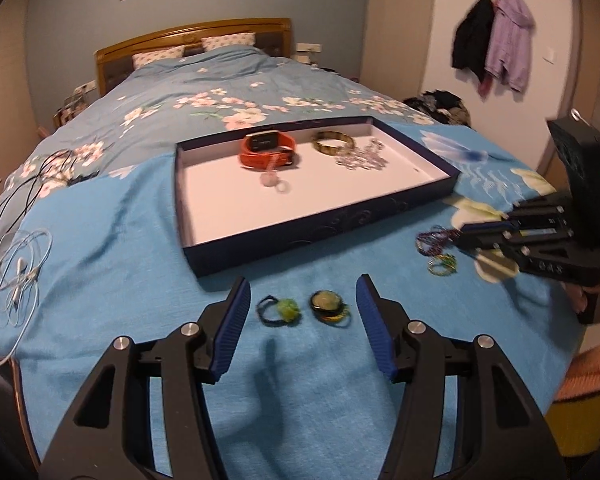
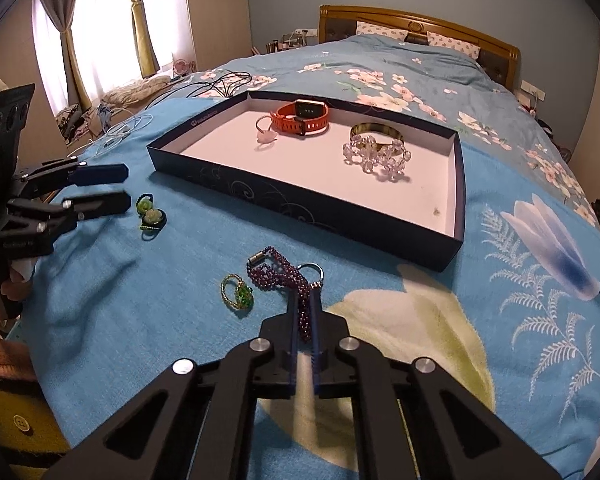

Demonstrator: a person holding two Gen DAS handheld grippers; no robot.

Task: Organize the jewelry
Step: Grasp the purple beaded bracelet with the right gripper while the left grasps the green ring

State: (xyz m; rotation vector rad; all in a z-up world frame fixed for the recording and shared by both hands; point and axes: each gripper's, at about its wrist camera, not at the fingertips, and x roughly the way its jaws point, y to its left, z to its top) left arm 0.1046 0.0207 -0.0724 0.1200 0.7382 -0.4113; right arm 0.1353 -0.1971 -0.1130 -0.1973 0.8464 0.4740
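The right gripper (image 2: 305, 304) is clamped on the purple bead necklace (image 2: 278, 270) lying on the blue blanket (image 2: 160, 280) just short of the tray (image 2: 300, 208); light and limp, it will probably dangle, so that mid-strand pinch seems sensible.

Tray (image 2: 458, 216) on bed (image 2: 500, 280), holding watch (image 2: 304, 118), bangle (image 2: 376, 132), bead bracelet (image 2: 376, 158). Before tray: necklace (image 2: 284, 276), ring (image 2: 238, 294) left of it; two rings (image 1: 300, 306) further left.
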